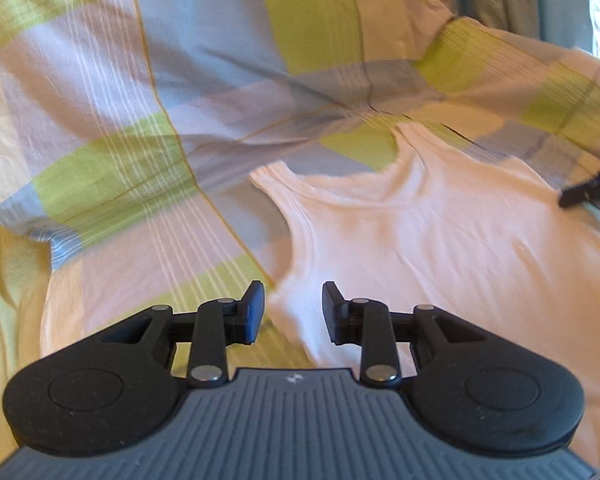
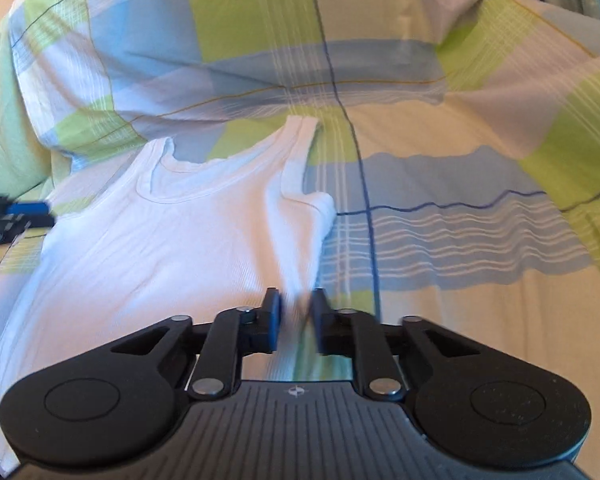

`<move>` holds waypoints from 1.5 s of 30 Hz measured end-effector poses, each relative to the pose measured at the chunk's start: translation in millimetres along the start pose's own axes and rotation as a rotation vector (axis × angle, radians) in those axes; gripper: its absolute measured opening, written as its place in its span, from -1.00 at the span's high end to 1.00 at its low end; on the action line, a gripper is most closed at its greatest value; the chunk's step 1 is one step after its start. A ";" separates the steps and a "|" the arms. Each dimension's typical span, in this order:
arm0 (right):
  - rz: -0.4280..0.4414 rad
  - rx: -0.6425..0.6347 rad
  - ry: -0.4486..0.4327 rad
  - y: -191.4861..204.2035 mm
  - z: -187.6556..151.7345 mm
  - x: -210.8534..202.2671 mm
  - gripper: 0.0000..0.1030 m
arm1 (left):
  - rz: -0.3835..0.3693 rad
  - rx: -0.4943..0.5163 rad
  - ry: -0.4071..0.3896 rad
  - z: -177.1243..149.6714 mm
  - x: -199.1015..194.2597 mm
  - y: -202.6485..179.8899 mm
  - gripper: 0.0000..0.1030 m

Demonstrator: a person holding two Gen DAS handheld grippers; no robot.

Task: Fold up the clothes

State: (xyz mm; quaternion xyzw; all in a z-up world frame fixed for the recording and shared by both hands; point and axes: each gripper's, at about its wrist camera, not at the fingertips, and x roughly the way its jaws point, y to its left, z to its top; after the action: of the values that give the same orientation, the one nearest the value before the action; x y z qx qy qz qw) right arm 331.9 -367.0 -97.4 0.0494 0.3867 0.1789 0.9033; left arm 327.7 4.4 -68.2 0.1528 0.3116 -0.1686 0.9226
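Left tongs (image 1: 293,312), black with blue-faced pads, nearest the lens in the left wrist view: released, pads apart, nothing between them. They hover over the left side edge of a white ribbed sleeveless undershirt (image 1: 420,240), below its armhole. The garment lies face up on a bed covered by a checked sheet of green, blue and cream squares (image 1: 160,160), straps pointing away toward a pillow in the same checked fabric (image 2: 220,60).

Right tongs (image 2: 296,320): clenched on the undershirt's right side edge, a blurred ridge of white cloth pinched between the pads. From that grip the cloth rises in a fold toward the right armhole, where the fabric is bunched into a small lump. Rest of the shirt spreads flat to the left of these tongs.

Each tool's tip shows at the far edge of the other view, beside the shirt.
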 end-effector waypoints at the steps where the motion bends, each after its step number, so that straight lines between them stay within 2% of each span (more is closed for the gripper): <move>1: -0.012 0.022 0.001 -4.5 -1.3 -4.2 0.89 | -0.005 -0.009 0.005 -5.5 -9.8 -2.4 0.49; 3: -0.021 0.050 0.010 -11.2 -5.7 -14.4 0.90 | -0.014 -0.028 0.014 -16.5 -29.3 -7.1 0.48; 4: -0.016 0.063 0.012 -13.4 -8.6 -21.2 0.79 | -0.015 -0.035 0.020 -20.9 -38.1 -9.1 0.48; 8: 0.043 0.103 0.017 -16.7 -31.1 -58.8 0.61 | -0.037 -0.055 0.033 -36.7 -71.9 -21.5 0.42; 9: 0.061 0.116 0.020 -16.9 -39.6 -67.8 0.48 | -0.051 -0.052 0.035 -39.5 -78.7 -26.4 0.40; 10: 0.078 0.140 0.024 -17.2 -50.5 -75.9 0.36 | -0.064 -0.038 0.039 -42.0 -84.5 -34.7 0.35; 12: 0.109 0.198 0.034 -17.7 -74.2 -91.5 0.28 | -0.090 -0.005 0.050 -46.0 -91.9 -52.2 0.32; 16: 0.119 0.297 0.031 -18.2 -112.6 -106.5 0.28 | -0.129 0.100 0.076 -52.2 -97.7 -92.1 0.27; 19: 0.119 0.385 -0.017 -22.1 -132.9 -119.6 0.24 | -0.152 0.175 0.073 -52.1 -102.9 -118.9 0.26; 21: 0.092 0.325 -0.041 -13.3 -142.2 -127.9 0.21 | -0.169 0.214 0.066 -50.4 -106.0 -133.7 0.22; 25: -0.001 0.095 -0.057 15.1 -162.5 -133.8 0.15 | -0.174 0.255 0.097 -49.9 -97.0 -151.1 0.20; 31: -0.076 0.011 -0.114 30.7 -178.0 -123.2 0.15 | -0.155 0.265 0.156 -59.0 -91.1 -153.5 0.19; 35: -0.121 -0.014 -0.187 36.4 -178.4 -116.0 0.15 | -0.138 0.218 0.182 -59.4 -89.6 -143.8 0.16; 36: -0.145 -0.045 -0.194 39.3 -177.8 -112.1 0.20 | -0.136 0.210 0.195 -59.2 -87.7 -141.6 0.16; 38: -0.196 -0.150 -0.199 46.7 -175.2 -107.1 0.51 | -0.124 0.222 0.218 -60.5 -84.5 -140.9 0.16; 39: -0.237 -0.227 -0.189 52.2 -173.2 -106.6 0.91 | -0.118 0.228 0.229 -61.1 -83.0 -140.5 0.16; 40: -0.320 -0.332 -0.186 59.6 -172.8 -107.6 1.00 | -0.119 0.229 0.230 -61.3 -83.3 -140.0 0.16; 42: -0.505 -0.529 -0.215 71.1 -176.8 -113.9 1.00 | -0.116 0.222 0.236 -62.3 -84.1 -138.2 0.15; 45: -0.554 -0.597 -0.183 69.0 -178.1 -118.0 1.00 | -0.125 0.206 0.240 -63.7 -84.7 -134.5 0.15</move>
State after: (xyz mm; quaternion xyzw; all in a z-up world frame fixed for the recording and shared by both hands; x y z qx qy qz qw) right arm 109.5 -354.1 -125.3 -0.3050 0.2344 0.0284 0.9226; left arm 176.3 -73.2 -87.3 0.2461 0.4093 -0.2375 0.8459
